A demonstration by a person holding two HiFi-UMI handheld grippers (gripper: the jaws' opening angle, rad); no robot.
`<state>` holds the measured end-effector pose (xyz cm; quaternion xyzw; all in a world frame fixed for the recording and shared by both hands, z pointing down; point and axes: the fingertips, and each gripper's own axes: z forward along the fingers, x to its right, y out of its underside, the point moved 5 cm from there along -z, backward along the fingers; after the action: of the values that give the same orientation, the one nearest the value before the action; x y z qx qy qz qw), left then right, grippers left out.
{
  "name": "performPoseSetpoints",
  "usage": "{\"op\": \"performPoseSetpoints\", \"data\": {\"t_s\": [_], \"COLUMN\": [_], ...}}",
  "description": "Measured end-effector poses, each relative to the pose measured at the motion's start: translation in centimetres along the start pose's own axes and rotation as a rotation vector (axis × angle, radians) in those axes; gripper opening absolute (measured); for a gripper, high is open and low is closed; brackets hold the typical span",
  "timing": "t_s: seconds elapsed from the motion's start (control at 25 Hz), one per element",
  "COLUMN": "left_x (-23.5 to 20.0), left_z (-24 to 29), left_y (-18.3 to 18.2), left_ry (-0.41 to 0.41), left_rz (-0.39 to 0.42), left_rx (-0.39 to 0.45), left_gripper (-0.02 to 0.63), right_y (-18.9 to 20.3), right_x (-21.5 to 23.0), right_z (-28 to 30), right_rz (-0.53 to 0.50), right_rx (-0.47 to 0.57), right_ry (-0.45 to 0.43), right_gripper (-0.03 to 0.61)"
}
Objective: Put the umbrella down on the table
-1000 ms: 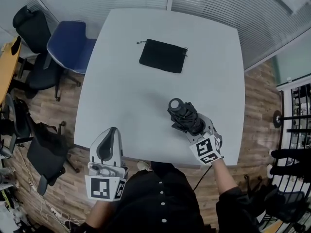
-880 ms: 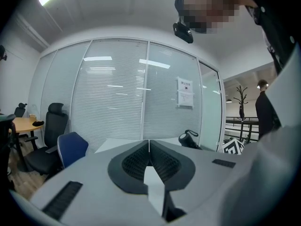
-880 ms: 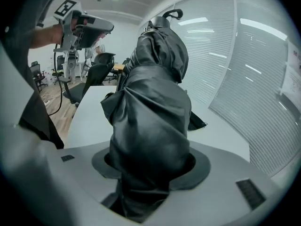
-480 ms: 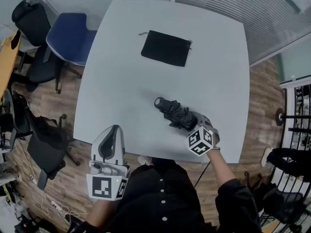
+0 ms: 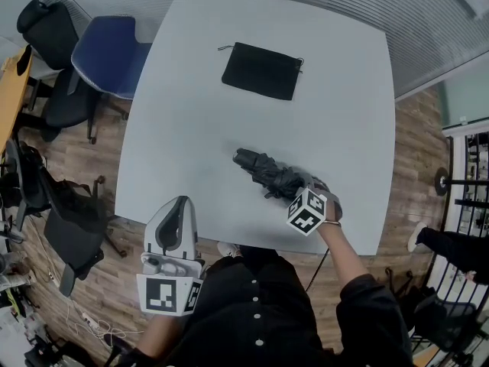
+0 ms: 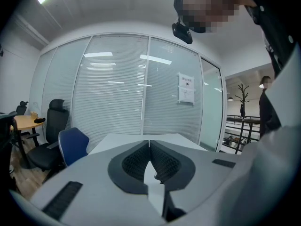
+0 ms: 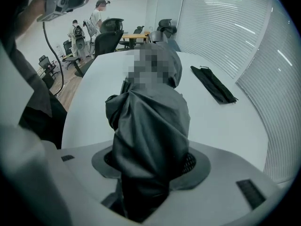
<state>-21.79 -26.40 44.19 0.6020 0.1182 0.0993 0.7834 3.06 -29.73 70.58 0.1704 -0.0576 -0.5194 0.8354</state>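
Note:
The folded black umbrella [image 5: 267, 172] lies low over the white table [image 5: 191, 121] near its front edge, its far end pointing up-left in the head view. My right gripper [image 5: 296, 191] is shut on its near end; in the right gripper view the dark fabric of the umbrella [image 7: 150, 126] fills the gap between the jaws and runs away from the camera. Whether the umbrella rests on the tabletop cannot be told. My left gripper [image 5: 171, 230] hangs shut off the table's front-left edge, nothing between its pads [image 6: 160, 161].
A flat black pouch [image 5: 261, 70] lies at the table's far middle, also seen as the pouch [image 7: 214, 84] in the right gripper view. A blue chair [image 5: 107, 56] and black office chairs [image 5: 46, 29] stand left of the table. Glass walls with blinds close the far side.
My right gripper has dropped toward the table and tipped the umbrella from pointing up at the camera to lying nearly flat, its end swinging up-left. The left gripper has stayed put.

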Motion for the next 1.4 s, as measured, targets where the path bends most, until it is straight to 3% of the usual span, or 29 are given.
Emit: {"op": "performPoseSetpoints", "data": {"t_s": [0.6, 1.4], "left_x": [-0.2, -0.6], "left_z": [0.0, 0.0], "left_y": [0.0, -0.8], "left_ry": [-0.011, -0.01], "left_rz": [-0.004, -0.005], "left_rx": [-0.013, 0.019], "left_gripper": [0.02, 0.02], "right_y": [-1.2, -2.4], "right_x": [0.4, 1.2], "right_z": [2.0, 0.7], "right_rz": [-0.028, -0.027], "right_rx": [-0.049, -0.065], "right_ry": [-0.036, -0.05], "right_gripper": [0.269, 0.356]}}
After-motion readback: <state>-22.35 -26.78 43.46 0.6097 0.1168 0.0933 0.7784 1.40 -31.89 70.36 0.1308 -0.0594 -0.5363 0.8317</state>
